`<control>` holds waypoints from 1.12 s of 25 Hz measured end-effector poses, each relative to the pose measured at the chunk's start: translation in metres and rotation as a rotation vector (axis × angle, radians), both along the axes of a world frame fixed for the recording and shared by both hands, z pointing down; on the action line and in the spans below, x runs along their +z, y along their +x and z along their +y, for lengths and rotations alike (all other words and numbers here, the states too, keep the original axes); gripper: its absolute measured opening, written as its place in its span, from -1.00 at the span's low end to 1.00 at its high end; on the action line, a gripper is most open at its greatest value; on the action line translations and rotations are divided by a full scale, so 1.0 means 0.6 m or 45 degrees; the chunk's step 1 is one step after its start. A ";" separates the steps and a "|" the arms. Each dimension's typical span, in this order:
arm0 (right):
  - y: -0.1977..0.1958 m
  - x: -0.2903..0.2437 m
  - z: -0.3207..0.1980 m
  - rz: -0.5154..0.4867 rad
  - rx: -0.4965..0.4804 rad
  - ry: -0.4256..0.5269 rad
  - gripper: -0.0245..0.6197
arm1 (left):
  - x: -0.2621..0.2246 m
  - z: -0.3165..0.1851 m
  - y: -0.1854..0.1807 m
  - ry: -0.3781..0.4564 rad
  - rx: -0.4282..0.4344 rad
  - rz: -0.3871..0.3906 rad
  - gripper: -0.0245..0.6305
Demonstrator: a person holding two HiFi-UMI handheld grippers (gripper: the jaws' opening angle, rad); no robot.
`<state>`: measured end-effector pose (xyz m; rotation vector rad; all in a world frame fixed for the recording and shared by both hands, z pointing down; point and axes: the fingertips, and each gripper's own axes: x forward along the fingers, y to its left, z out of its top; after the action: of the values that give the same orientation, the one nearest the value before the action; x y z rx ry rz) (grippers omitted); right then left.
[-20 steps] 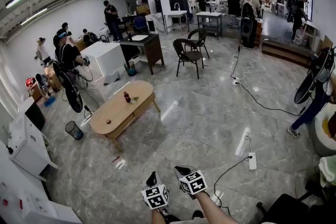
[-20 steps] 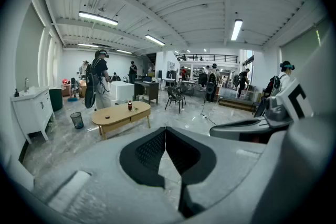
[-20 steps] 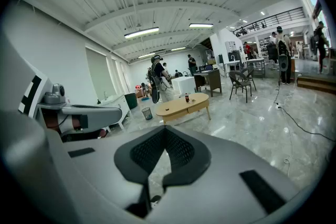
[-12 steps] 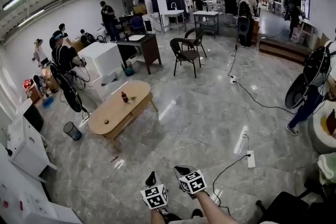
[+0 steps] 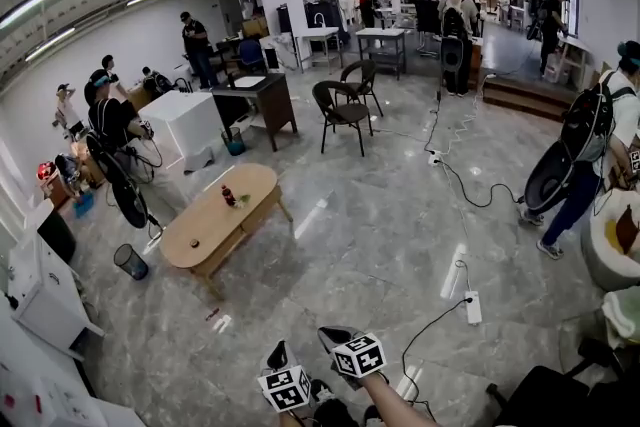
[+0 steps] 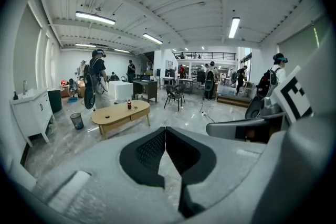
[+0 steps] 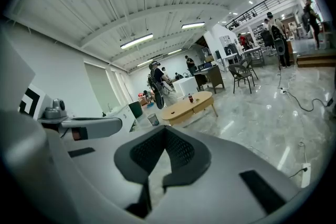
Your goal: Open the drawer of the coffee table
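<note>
Far from the coffee table (image 5: 215,220), left hand-held gripper (image 5: 277,355) and right hand-held gripper (image 5: 335,337), jaws together, empty.

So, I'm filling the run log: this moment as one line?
left gripper: shut, empty | right gripper: shut, empty | coffee table: far off, untouched

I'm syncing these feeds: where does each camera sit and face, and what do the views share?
Head view: on the head, facing forward and down across the floor; left gripper, right gripper and a forearm show below.
Left gripper view: rides that gripper, faces along its shut jaws; right gripper at right.
Right gripper view: likewise; left gripper at left.
Shared: all see the coffee table.
</note>
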<state>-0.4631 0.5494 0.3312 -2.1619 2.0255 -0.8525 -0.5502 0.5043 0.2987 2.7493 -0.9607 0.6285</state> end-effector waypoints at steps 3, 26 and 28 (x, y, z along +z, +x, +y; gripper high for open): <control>-0.004 0.000 -0.017 -0.019 -0.009 0.015 -0.88 | 0.004 -0.017 -0.004 0.004 -0.004 -0.007 -0.89; 0.090 0.018 -0.125 -0.019 0.005 -0.085 -0.88 | 0.003 -0.169 0.084 -0.100 -0.043 0.072 -0.89; 0.106 0.013 -0.156 -0.010 0.000 -0.079 -0.88 | 0.001 -0.198 0.099 -0.094 -0.044 0.078 -0.89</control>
<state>-0.3995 0.4558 0.3391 -2.1866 2.0220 -0.9342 -0.4909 0.3857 0.2996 2.6652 -0.9498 0.5596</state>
